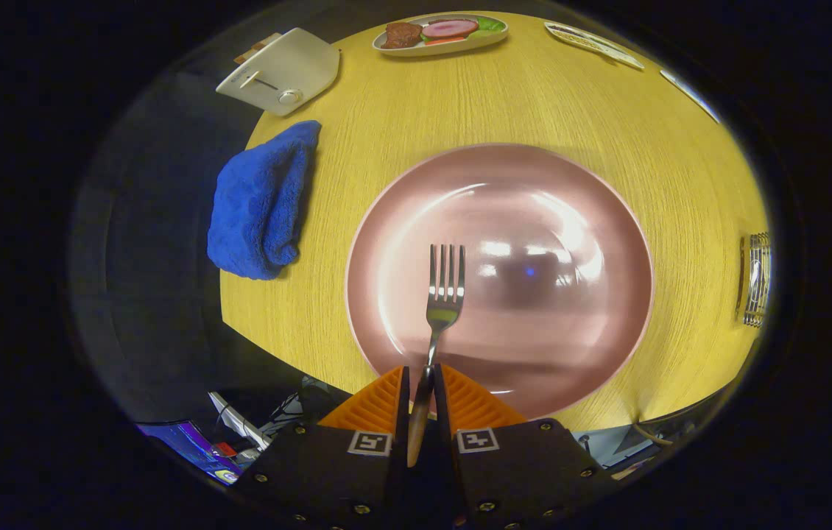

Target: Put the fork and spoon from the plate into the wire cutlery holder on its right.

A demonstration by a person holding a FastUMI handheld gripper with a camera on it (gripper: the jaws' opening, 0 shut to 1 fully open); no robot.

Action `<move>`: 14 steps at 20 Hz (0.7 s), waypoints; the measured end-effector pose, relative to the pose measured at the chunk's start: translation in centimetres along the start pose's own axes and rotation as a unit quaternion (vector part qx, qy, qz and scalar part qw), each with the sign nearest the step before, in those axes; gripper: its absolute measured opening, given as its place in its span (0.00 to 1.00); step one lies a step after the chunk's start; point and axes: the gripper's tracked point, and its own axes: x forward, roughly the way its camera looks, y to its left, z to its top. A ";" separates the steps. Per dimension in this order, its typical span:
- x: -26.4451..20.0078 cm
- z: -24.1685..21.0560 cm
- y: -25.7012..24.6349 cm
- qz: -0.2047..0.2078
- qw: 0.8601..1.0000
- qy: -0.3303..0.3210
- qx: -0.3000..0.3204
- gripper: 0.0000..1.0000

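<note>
A silver fork [442,294] with a wooden handle points away from me, its tines over the pink plate [570,221]. My gripper [422,379] is shut on the fork's handle, both fingers pressing its sides. The plate sits on the yellow table just ahead of the fingers and looks bare apart from reflections. The wire cutlery holder [756,280] stands far to the right of the plate, near the table's edge.
A blue cloth [261,202] lies left of the plate at the table's edge. A white toaster [280,70] stands beyond it. At the far side sit a dish of food [442,33] and a flat white tray [593,44].
</note>
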 end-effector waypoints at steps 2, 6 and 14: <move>0.3 -0.3 0.0 -0.004 1.000 0.005 -0.007 0.18; 0.8 -0.7 -0.1 -0.007 1.000 0.015 -0.003 0.18; -0.3 -0.3 -0.7 0.002 1.000 0.005 0.029 0.09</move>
